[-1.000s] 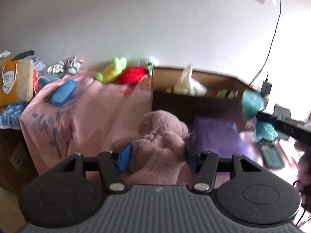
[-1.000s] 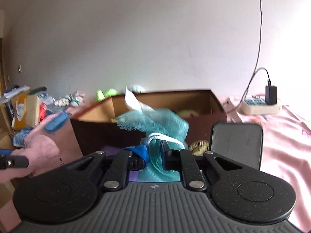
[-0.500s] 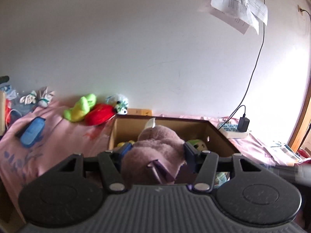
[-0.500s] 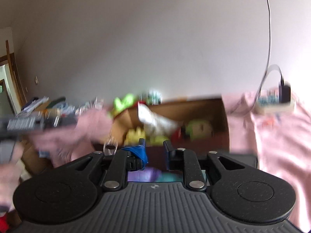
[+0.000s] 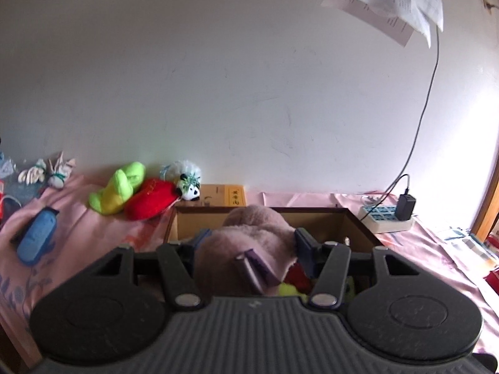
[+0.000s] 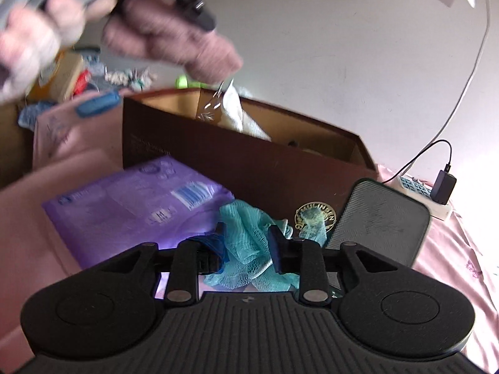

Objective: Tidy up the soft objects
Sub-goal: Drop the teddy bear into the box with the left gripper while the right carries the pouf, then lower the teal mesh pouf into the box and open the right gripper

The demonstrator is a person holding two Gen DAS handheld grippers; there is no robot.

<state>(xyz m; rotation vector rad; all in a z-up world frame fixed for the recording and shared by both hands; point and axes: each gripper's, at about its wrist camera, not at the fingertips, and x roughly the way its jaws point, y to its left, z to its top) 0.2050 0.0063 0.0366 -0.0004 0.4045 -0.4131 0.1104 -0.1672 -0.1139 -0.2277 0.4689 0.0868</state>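
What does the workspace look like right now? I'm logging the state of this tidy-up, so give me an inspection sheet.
Surface: pink cloth over the bed or table.
Job's things: pink plush over the open cardboard box; teal mesh lying in front of the box; green plush, red plush and panda plush by the wall.
Clutter: purple pack, blue case.
Grippers: left gripper shut on the pink plush; right gripper opening, mesh between its jaws.
Cables: charger and cord in the power strip.
Surroundings: white wall, papers pinned up.
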